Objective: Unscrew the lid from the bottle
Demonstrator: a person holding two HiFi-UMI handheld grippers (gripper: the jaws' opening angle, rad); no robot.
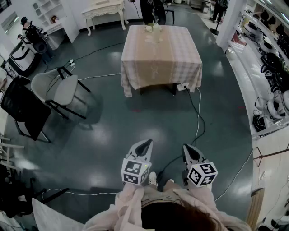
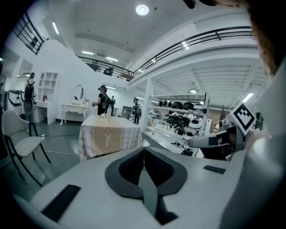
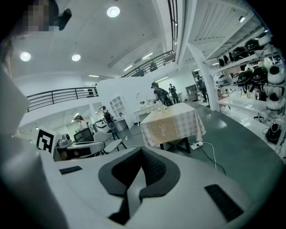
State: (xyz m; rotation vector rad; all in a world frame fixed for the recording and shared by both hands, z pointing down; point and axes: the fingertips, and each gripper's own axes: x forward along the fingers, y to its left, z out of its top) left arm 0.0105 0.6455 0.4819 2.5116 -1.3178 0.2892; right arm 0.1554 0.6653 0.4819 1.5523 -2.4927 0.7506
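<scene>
A table with a checked beige cloth (image 1: 158, 58) stands several steps ahead of me. Small pale bottle-like things (image 1: 153, 28) stand near its far edge; their lids are too small to make out. My left gripper (image 1: 146, 144) and right gripper (image 1: 187, 149) hang low in front of my body, far from the table, both shut with nothing between the jaws. The left gripper view has the shut left gripper (image 2: 144, 151) aimed towards the table (image 2: 109, 136) and the pale things (image 2: 106, 115). The right gripper view shows the shut right gripper (image 3: 142, 153) and the same table (image 3: 172, 125).
A white chair (image 1: 58, 89) and a black chair (image 1: 25, 113) stand at the left. Cables and a power strip (image 1: 183, 86) lie on the dark floor near the table. Shelves of helmets (image 1: 273, 58) line the right side. A person (image 1: 151, 11) stands behind the table.
</scene>
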